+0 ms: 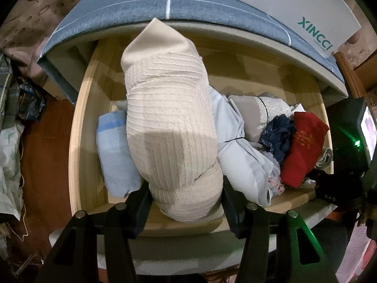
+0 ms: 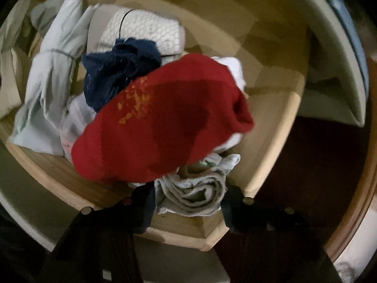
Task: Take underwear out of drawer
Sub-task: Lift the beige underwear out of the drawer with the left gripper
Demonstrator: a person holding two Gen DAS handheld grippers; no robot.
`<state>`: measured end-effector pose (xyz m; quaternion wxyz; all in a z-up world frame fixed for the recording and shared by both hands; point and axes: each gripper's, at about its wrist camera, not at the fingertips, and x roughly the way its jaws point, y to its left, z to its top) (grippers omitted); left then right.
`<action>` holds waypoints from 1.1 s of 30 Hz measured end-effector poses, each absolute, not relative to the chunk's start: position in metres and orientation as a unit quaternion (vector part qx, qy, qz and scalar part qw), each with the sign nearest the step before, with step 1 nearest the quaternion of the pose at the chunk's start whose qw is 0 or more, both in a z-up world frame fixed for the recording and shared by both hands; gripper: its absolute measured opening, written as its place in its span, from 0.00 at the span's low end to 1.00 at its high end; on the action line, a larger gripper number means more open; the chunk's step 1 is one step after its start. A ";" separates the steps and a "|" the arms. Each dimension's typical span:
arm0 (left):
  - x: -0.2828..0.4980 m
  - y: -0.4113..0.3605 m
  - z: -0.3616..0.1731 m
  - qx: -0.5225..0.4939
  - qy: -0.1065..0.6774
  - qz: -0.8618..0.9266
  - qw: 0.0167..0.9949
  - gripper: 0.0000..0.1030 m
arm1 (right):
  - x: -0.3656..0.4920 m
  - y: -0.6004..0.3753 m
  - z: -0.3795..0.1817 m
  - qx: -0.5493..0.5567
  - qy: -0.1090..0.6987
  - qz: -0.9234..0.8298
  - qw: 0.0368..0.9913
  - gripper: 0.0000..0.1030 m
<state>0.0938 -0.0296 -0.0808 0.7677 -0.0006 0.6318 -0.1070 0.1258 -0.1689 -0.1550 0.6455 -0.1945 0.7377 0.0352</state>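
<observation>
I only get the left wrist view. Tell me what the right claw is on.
Observer: The right claw has a pale folded cloth filling the gap between its fingers, and both pads seem to touch it.
Operator: Say where that cloth lies. My left claw is gripping the cream knit garment.
Observer: It lies in the front corner of the drawer, right by the wooden rim.
Operator: Report what covers it.
Observer: The red garment overlaps its far edge; the near part is bare.
</observation>
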 end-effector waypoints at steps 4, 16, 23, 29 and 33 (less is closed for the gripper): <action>0.095 -0.026 -0.081 -0.008 0.632 -0.109 0.767 0.54 | 0.123 -0.170 -0.145 -0.153 0.732 0.025 0.663 0.39; 0.091 -0.026 -0.075 -0.008 0.620 -0.113 0.776 0.54 | 0.108 -0.175 -0.140 0.014 0.718 -0.017 0.696 0.38; 0.089 -0.022 -0.068 -0.011 0.609 -0.117 0.784 0.53 | 0.084 -0.176 -0.146 0.008 0.686 -0.059 0.725 0.38; 0.088 -0.019 -0.064 -0.014 0.610 -0.125 0.782 0.53 | 0.069 -0.173 -0.135 0.034 0.666 -0.077 0.741 0.38; 0.087 -0.016 -0.059 0.004 0.607 -0.123 0.785 0.53 | 0.066 -0.176 -0.141 0.030 0.663 -0.083 0.744 0.38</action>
